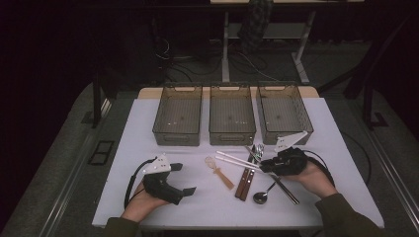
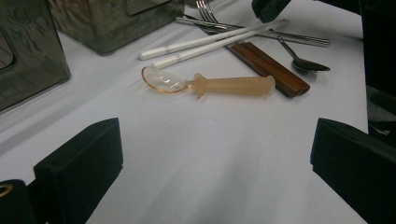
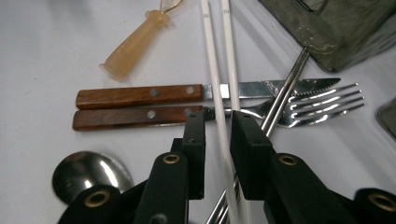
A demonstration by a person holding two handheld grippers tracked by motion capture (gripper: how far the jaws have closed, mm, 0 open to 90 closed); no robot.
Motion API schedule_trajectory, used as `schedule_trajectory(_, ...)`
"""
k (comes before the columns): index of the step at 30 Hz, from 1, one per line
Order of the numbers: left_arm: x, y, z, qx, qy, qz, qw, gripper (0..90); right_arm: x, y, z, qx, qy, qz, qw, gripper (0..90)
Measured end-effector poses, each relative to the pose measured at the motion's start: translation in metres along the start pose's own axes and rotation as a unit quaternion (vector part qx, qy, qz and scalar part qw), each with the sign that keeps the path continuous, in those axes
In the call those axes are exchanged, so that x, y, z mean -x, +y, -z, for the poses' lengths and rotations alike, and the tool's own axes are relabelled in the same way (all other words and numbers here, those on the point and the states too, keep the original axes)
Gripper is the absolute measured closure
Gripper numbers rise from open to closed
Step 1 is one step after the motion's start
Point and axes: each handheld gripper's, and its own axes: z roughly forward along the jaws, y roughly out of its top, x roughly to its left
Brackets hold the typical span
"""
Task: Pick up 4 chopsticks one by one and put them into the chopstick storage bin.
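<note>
White cloth covers the bench (image 1: 148, 197), and two hands come in at its near edge, each with one black gripper. The left gripper (image 1: 184, 178) lies low over bare cloth at the near left, and its jaws are wide apart with nothing between them. The right gripper (image 3: 217, 140) is at the near right, down among the cutlery. Its jaws are nearly together around the two white chopsticks (image 3: 215, 70), which run between them side by side; one looks pinched, but I cannot tell about the other.

Just by the right gripper lies one shiny metal spoon (image 3: 86, 175). Next come two wooden handles lying side by side: one belongs to a knife (image 3: 140, 95) with a toothed blade, the other to a fork (image 3: 322, 105) with four prongs. Two thin metal chopsticks (image 3: 285, 93) lie slanted across the knife and fork.

A little to the left, alone on the cloth, is one peach-coloured baby spoon (image 2: 210, 84) with a clear bowl.

Farther back stand three grey see-through bins (image 1: 232, 116) in a row, side by side.
</note>
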Motion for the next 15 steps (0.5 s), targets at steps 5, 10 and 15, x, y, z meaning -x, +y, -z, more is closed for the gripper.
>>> schedule_trajectory(5, 0.001, 0.000, 0.001, 0.001, 0.000, -0.001, 1.0000, 0.9, 0.000, 0.007, -0.010, -0.009, 0.000, 0.010, 0.9999, 77.5)
schedule_trajectory(10, 0.001, 0.000, 0.001, 0.000, 0.000, -0.001, 1.0000, 0.9, -0.002, 0.006, -0.016, -0.025, -0.005, 0.021, 0.9994, 78.1)
schedule_trajectory(15, 0.001, 0.000, 0.001, -0.001, -0.001, -0.002, 1.0000, 0.9, -0.001, 0.005, -0.015, -0.023, -0.008, 0.019, 0.9995, 78.4)
